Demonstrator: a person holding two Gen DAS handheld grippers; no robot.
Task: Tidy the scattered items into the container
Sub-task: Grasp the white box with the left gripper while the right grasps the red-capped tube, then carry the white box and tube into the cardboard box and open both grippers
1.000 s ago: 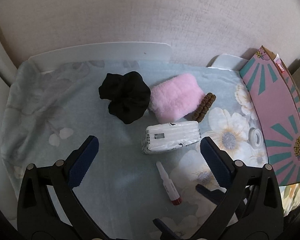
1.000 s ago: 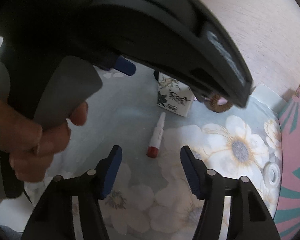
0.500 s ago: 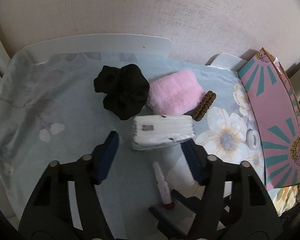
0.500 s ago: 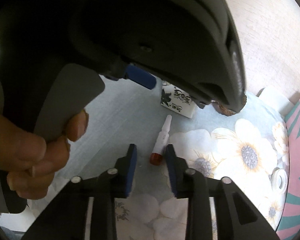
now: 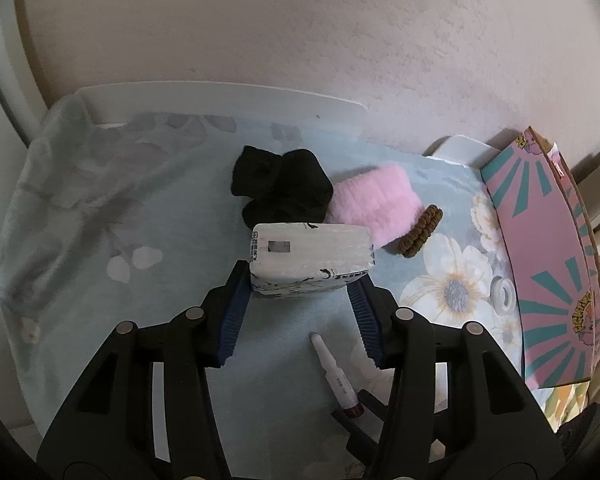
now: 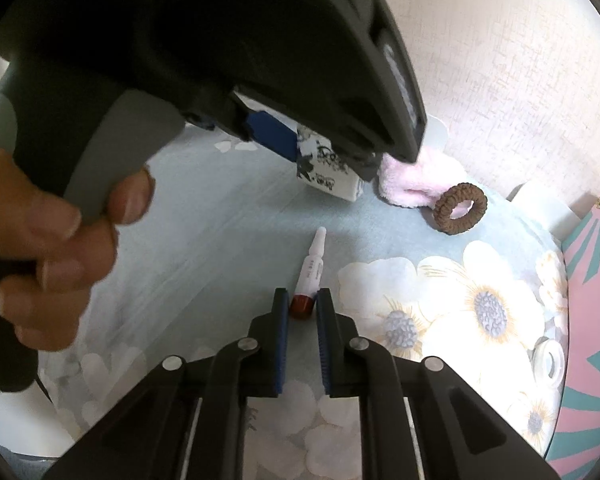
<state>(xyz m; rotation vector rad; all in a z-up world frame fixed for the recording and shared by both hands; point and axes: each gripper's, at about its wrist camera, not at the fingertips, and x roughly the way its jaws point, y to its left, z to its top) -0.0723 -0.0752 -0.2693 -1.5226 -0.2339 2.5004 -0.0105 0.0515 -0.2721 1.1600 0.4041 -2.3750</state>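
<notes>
A white tissue pack (image 5: 309, 262), printed with black figures, is clamped at both ends between the narrowed jaws of the left gripper (image 5: 300, 280). A slim white ampoule (image 6: 310, 272) with a dark red cap is pinched at that cap by the nearly closed jaws of the right gripper (image 6: 302, 308), its tip directed forward. Both items are seen on the floral-covered table (image 5: 160, 280). The pink box (image 5: 548, 264) is seen right of both jaws.
</notes>
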